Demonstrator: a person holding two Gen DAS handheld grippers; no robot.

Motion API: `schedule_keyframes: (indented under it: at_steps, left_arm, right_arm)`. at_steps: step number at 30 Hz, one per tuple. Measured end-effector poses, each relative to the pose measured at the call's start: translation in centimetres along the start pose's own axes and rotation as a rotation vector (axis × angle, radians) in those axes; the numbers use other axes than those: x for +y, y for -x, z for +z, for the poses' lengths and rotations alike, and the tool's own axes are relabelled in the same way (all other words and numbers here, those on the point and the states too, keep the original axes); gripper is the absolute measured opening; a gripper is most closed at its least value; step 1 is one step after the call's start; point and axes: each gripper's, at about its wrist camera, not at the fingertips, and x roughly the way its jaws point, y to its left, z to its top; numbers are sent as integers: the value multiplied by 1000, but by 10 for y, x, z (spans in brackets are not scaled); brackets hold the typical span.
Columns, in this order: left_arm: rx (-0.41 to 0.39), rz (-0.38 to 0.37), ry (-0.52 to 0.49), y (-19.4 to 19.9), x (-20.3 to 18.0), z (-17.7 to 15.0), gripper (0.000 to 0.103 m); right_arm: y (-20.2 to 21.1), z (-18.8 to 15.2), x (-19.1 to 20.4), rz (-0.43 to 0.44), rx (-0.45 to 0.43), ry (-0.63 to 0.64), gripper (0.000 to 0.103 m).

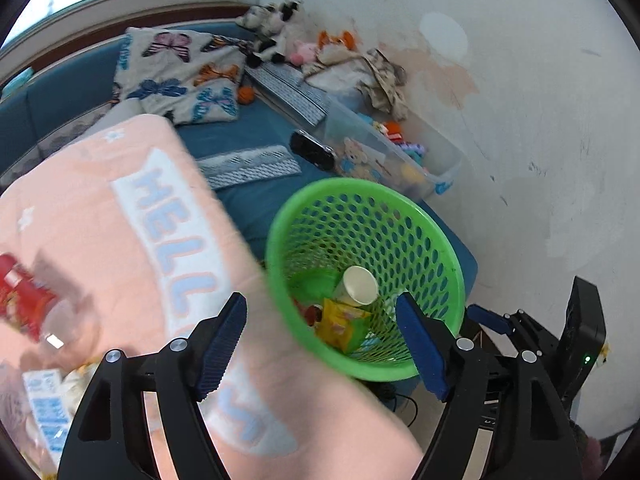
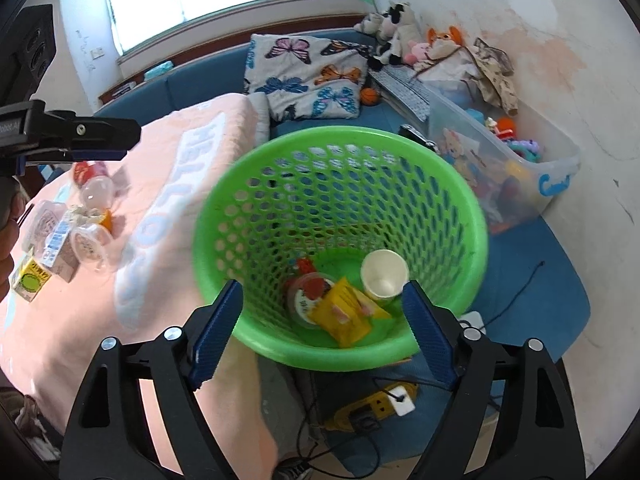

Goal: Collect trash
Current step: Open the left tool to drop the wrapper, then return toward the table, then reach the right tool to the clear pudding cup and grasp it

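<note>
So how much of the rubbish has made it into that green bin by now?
Partly done. The green basket already holds a paper cup, a yellow wrapper and a round lidded tub. Nothing is in hand: both the right gripper and the left gripper have open, empty jaws. Left on the pink blanket: a clear bottle, small cartons and plastic cups.

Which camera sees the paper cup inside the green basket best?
The right wrist view. It looks almost straight down into the green basket, so the paper cup shows its whole open mouth beside the yellow wrapper. In the left wrist view the paper cup looks smaller and lies tilted.
</note>
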Motion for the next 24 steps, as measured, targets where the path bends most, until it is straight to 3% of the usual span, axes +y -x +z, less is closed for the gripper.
schedule_keyframes:
  at_steps: [6, 24]
  left_arm:
    - [-53, 42, 61, 41, 40, -14, 76]
    - [-137, 169, 189, 123, 142, -76, 78]
  right_arm:
    - [1, 4, 45, 74, -18, 67, 89]
    - [-36, 7, 185, 249, 24, 232, 89]
